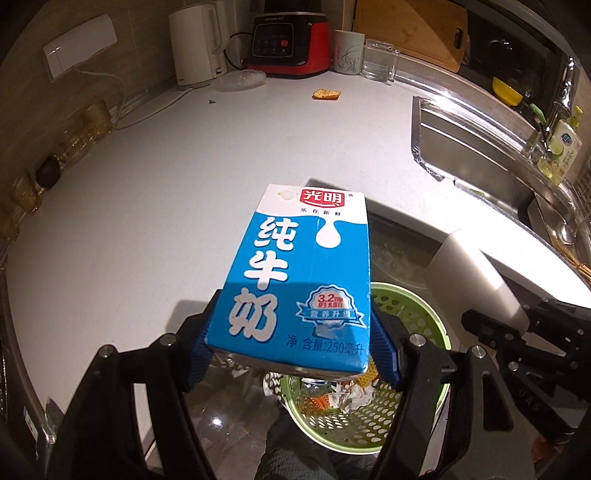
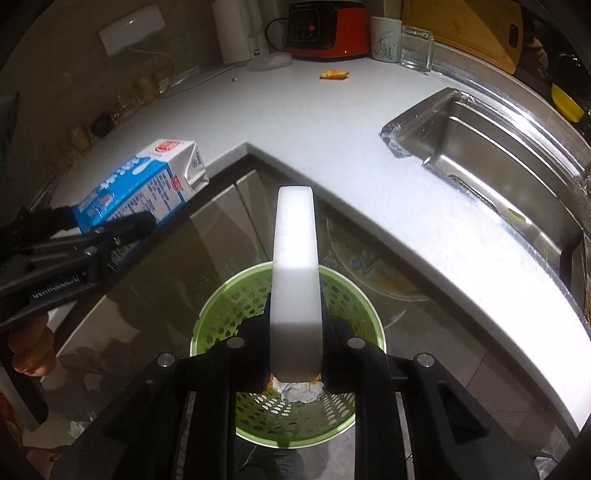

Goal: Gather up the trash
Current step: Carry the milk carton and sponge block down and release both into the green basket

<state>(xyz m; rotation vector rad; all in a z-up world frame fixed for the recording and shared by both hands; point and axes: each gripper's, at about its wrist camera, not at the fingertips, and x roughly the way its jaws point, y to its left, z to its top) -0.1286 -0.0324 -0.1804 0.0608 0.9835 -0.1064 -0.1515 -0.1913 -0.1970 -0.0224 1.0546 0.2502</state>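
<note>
Clamped between the blue ribbed pads of the left gripper [image 1: 293, 345], a blue-and-white cardboard milk carton [image 1: 299, 280] juts forward with its white top end away from the camera; the pads press its two lower sides. Directly beneath the carton's held end stands the round green perforated plastic waste basket [image 1: 417, 317], and crumpled white paper and bits of coloured scrap lie in the basket's bottom. To the right of the carton, the right gripper [image 2: 295, 369] is closed on a long, flat white strip-shaped object [image 2: 295, 266], gripped by its near end and pointing out over the basket's rim [image 2: 221, 295]. In the right wrist view the carton sits up and left of the basket, over the edge of the pale grey L-shaped countertop [image 1: 184, 155].

Beyond the basket, a small piece of orange peel-like scrap [image 1: 326, 94] lies on the counter. A stainless steel sink [image 1: 480, 147] lies far right of the basket. Past the orange scrap, against the wall, stand a white electric kettle [image 1: 195, 44], a red-and-black appliance [image 1: 291, 44], a white mug [image 1: 349, 51], a clear glass [image 1: 380, 59] and a wooden cutting board [image 1: 410, 26].
</note>
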